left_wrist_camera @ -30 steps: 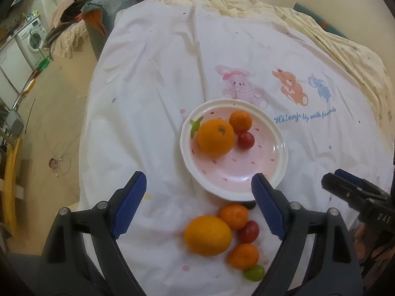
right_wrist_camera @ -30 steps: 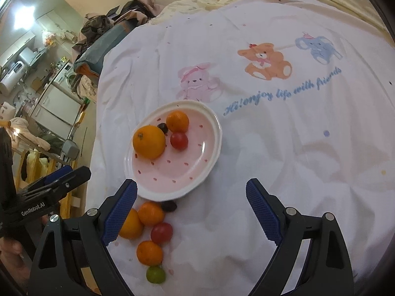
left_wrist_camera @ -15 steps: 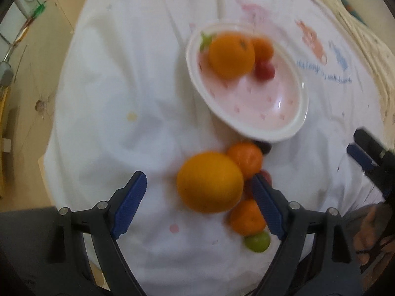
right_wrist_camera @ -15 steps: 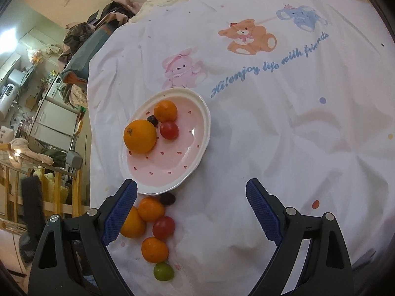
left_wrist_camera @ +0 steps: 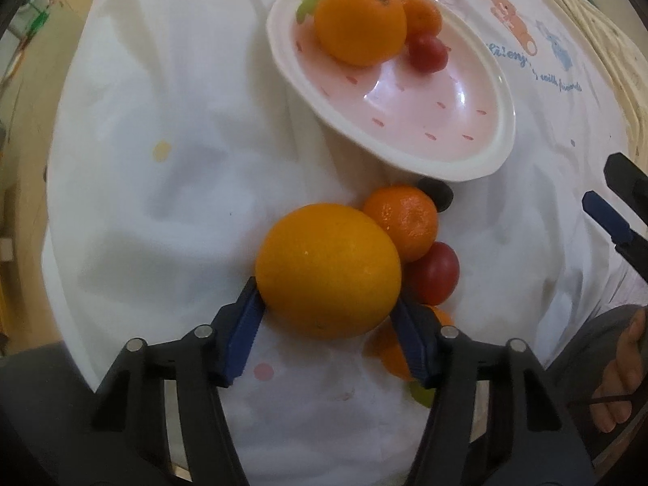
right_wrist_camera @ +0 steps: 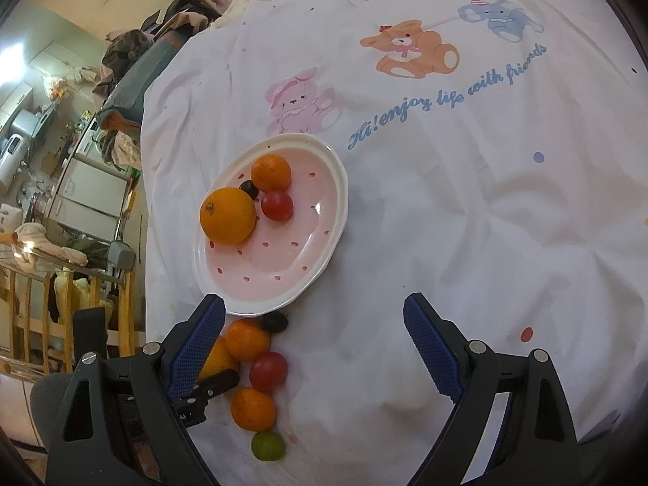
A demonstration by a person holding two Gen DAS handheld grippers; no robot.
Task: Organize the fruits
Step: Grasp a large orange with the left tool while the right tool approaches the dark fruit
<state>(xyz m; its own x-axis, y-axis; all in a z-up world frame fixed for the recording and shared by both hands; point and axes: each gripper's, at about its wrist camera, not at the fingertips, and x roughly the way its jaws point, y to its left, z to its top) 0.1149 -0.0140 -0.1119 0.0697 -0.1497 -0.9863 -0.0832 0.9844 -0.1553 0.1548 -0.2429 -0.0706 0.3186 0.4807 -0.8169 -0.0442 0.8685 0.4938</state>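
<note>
Two grippers over fruit on white cloth (right_wrist_camera: 486, 210).
Left gripper (left_wrist_camera: 328, 316) pinching large orange (left_wrist_camera: 328, 269); right gripper (right_wrist_camera: 314, 342) spread wide beside pink plate (right_wrist_camera: 336, 218).

My left camera sits close over the orange (left_wrist_camera: 329, 270); my right looks from higher; both share the plate (left_wrist_camera: 502, 137) (right_wrist_camera: 338, 218).

A white cartoon-printed cloth (right_wrist_camera: 445, 186) covers the table.
</note>
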